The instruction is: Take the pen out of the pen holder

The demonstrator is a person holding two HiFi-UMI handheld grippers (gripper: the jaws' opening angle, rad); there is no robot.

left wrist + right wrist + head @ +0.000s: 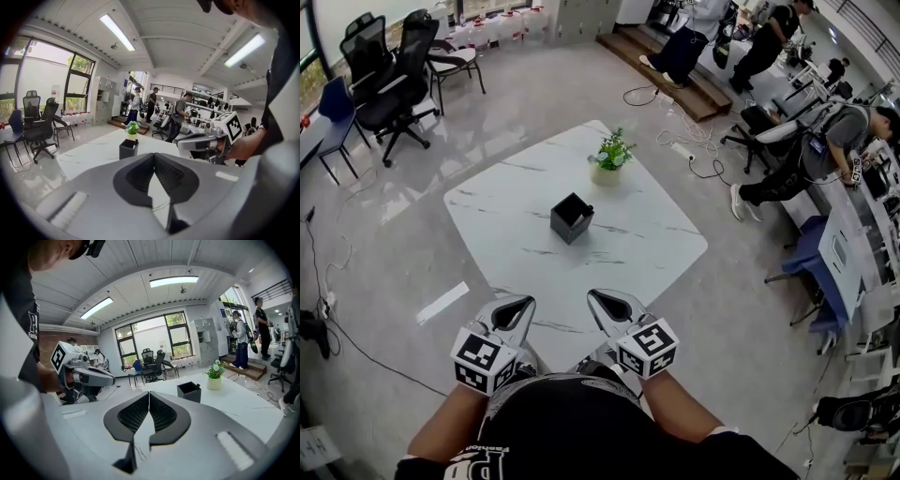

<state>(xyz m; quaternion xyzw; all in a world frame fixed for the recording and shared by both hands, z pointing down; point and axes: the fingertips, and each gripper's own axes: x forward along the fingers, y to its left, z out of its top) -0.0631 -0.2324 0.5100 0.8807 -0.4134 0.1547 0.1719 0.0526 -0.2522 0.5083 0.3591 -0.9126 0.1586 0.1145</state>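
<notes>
Both clenched, empty: your left gripper [520, 302], right gripper [598, 296]. 12 o'clock: dark pen [588, 208] in square black holder [569, 220], likely light, stiff, slick; pinch exposed tip.

I see a white table [661, 248] veined with thin grey marble lines. The pen holder [571, 217] at its middle is black; the pen [588, 208] at its right corner looks dark too, though it's tiny. Farther off, a green plant [614, 148] stands in a cream pot [606, 174]. Near me, the left gripper [523, 305] and the right gripper [598, 299] are pale grey with black pads [136, 176], and their cubes [484, 361] carry black-and-white squares.
</notes>
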